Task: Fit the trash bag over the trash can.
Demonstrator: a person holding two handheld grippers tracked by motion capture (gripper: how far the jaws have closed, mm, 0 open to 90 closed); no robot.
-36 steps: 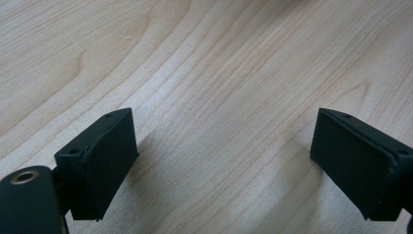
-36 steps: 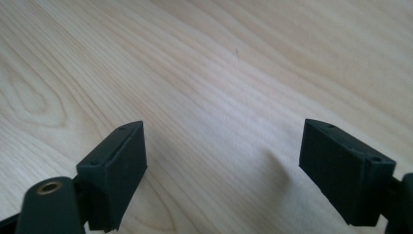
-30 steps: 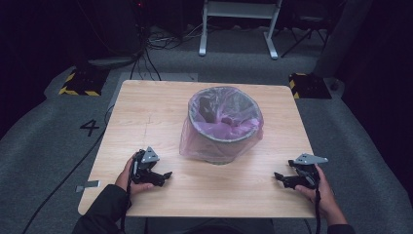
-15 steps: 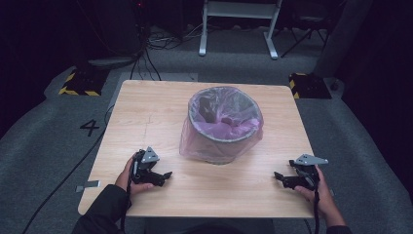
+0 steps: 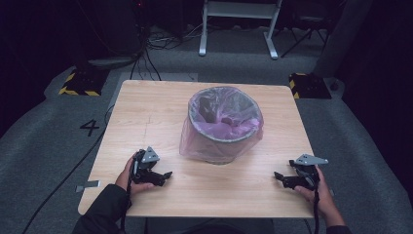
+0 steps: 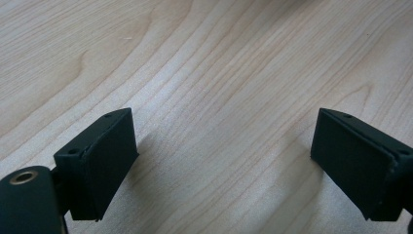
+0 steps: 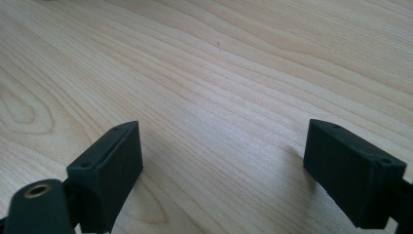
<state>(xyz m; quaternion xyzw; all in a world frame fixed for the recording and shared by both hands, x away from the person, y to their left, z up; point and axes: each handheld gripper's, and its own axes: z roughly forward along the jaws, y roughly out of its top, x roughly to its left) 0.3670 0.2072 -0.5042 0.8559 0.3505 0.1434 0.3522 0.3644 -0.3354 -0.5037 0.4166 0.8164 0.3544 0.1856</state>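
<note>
**Both grippers rest wide apart on the table, bin between them**

Your left gripper [image 5: 164,176] sits near the table's [image 5: 146,117] near edge, toward its left corner, with your left hand [image 5: 130,173] wrapped around the body. Its jaws point across the table toward the right edge. In the left gripper view the two black jaws stand far apart, with bare wood grain between them and nothing gripped; they appear to hover just above the surface or lie on it, though you cannot tell which from this angle.

Your right gripper [image 5: 278,177] sits near the near edge toward the right corner, held in your right hand [image 5: 311,187], jaws pointing back toward the left edge. In the right gripper view its jaws are likewise spread wide over plain wood, holding nothing.

The waste bin [image 5: 225,126] stands upright close to the middle of the table, slightly toward the far edge and well apart from both grippers. A translucent purple bag [image 5: 190,141] lines it: the bag's mouth is folded over the rim and the loose plastic hangs down the outside wall to the tabletop. Something dark lies inside the bin against its far-left wall, but the high view is too dim to make out what it is.

A cable [image 5: 58,183] trails off the table's left edge onto the grey floor.
</note>
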